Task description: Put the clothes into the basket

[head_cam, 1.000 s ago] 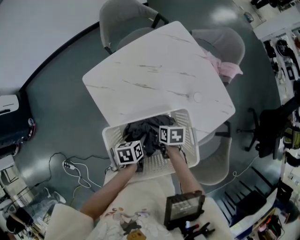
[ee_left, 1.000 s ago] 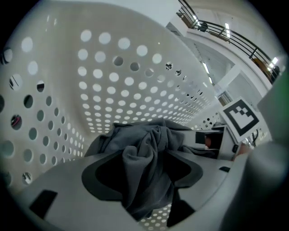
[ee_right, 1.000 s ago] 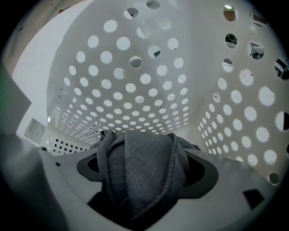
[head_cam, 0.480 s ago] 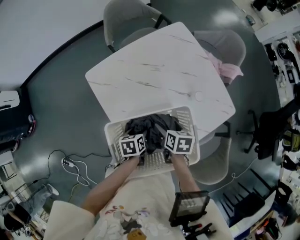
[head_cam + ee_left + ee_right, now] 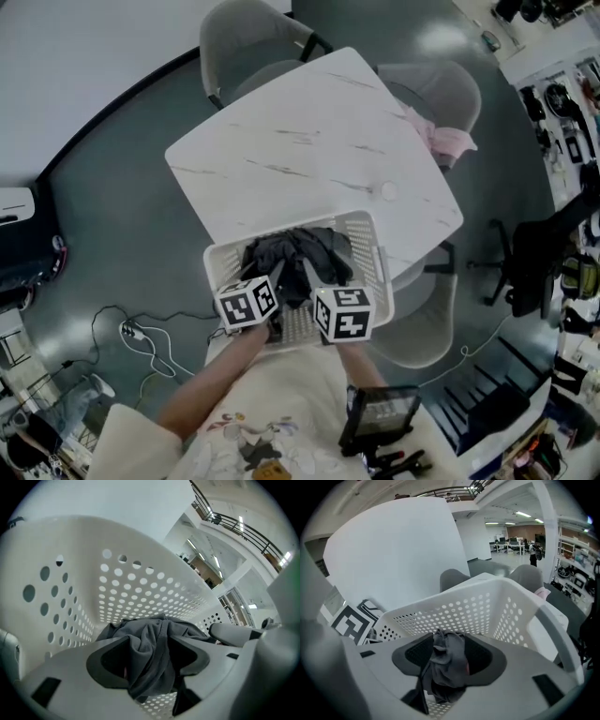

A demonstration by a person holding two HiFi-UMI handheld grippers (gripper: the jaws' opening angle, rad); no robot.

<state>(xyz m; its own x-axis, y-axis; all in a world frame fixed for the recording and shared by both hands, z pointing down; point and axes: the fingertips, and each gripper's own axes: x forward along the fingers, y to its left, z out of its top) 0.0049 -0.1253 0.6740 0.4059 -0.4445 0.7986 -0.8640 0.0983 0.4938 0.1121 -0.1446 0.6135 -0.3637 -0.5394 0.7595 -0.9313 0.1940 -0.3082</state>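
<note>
Left claw (image 5: 149,662): narrow, with both pads pressing on a fold of the grey cloth (image 5: 295,253).
Right claw (image 5: 449,660): its jaws are closing. A bunch of the cloth stands between the pads and touches both.
Cloth: it lies as one dark heap inside the basket (image 5: 367,246), toward the far wall. The two claws take it from the near side, close to each other.
Basket: white, with holes in the walls. It is at the near edge of the surface (image 5: 309,141), just in front of the person.
Step in hand: I judge that the grey cloth is already in, and the claws are only settling or re-gripping it.
How to do it well: let the right claw finish its bite before any pull. Move both claws together so the fold does not slip from one. Keep the cloth below the rim. Let go only when no part hangs over the wall.
What may remain: a pink cloth (image 5: 450,141) lies on a chair (image 5: 450,89) at the far side of the surface, well apart from the basket.
Hard to make out: whether the basket stands on the surface or just before it. The claw tips are hidden under the marker cubes in the head view. I cannot tell if the heap is one garment or several. The basket floor under the heap is hidden.
</note>
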